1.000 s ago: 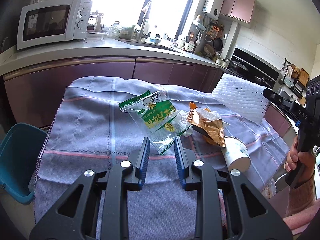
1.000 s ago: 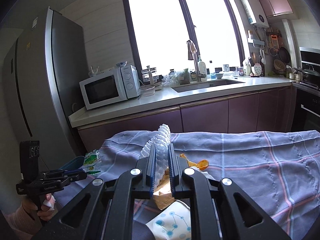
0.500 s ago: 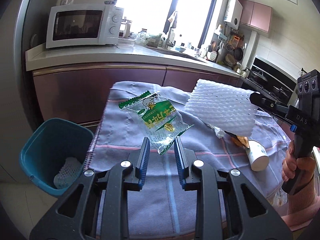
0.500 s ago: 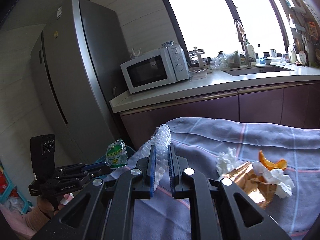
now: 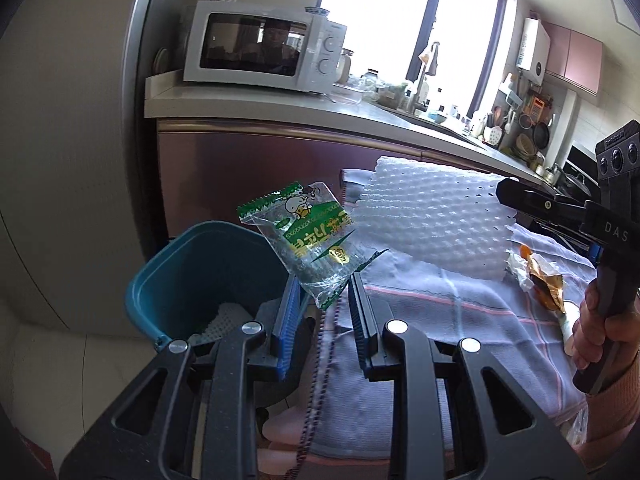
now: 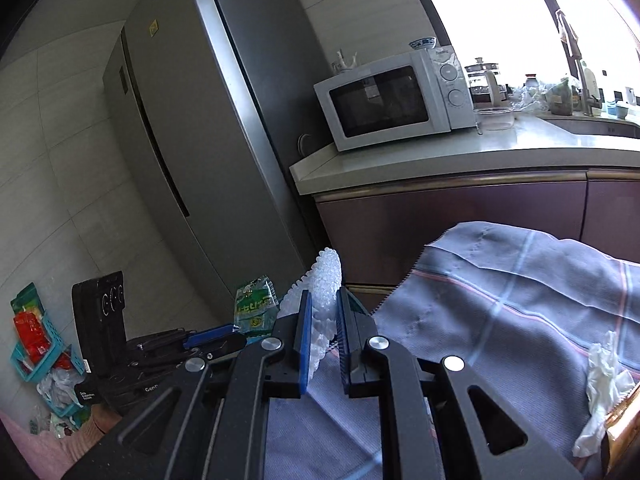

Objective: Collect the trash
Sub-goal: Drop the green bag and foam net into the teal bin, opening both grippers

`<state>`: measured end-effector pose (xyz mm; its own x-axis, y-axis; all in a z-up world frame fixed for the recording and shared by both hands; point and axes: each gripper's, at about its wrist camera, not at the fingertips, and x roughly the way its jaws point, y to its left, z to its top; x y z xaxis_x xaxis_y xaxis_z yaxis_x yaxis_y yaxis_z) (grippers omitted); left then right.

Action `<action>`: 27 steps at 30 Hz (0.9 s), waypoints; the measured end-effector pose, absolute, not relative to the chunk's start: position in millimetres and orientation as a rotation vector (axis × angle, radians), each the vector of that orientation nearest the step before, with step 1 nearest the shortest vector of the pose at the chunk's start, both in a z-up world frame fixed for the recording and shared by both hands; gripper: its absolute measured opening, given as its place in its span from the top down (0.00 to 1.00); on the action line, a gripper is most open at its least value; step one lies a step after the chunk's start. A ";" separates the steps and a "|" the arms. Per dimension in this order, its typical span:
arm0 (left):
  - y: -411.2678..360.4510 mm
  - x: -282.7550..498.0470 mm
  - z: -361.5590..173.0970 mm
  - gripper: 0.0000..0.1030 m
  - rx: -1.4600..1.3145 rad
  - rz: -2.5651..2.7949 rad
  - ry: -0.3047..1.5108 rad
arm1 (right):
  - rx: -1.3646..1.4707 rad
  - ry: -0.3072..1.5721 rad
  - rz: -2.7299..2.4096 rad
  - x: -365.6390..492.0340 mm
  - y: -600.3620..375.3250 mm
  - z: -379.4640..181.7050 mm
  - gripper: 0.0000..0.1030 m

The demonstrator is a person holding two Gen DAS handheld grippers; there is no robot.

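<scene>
My left gripper (image 5: 322,298) is shut on the lower corner of a clear green-printed snack wrapper (image 5: 308,236), held in the air over the near rim of a blue trash bin (image 5: 188,264). White foam netting lies inside the bin. My right gripper (image 6: 323,312) is shut on a white foam mesh sheet (image 6: 327,276); in the left wrist view the sheet (image 5: 436,224) hangs over the table's left end. The wrapper (image 6: 254,308) and left gripper (image 6: 208,338) also show in the right wrist view.
A grey checked tablecloth (image 5: 448,320) covers the table. On it lie a gold wrapper with orange peel (image 5: 544,280), crumpled tissue (image 6: 604,376) and a paper cup (image 5: 570,320). A fridge (image 6: 208,140), a microwave (image 5: 264,46) and a purple counter stand behind.
Both grippers have swung left toward the bin. The wrapper has gone from over the table to over the bin rim. The foam sheet followed to the table's left end.
</scene>
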<state>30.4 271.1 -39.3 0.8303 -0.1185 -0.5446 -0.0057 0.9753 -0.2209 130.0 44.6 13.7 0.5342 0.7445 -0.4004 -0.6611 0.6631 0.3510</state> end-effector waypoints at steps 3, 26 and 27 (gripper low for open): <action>286.2 29.5 -42.0 0.75 -0.223 -0.031 0.593 | 0.166 0.571 0.860 137.3 59.6 11.7 0.90; 323.4 67.3 -86.6 0.75 -0.233 0.104 0.702 | 0.100 0.753 0.864 195.2 143.9 -33.4 0.90; 324.5 70.3 -90.1 0.75 -0.234 0.109 0.711 | 0.093 0.763 0.864 197.6 148.7 -35.9 0.90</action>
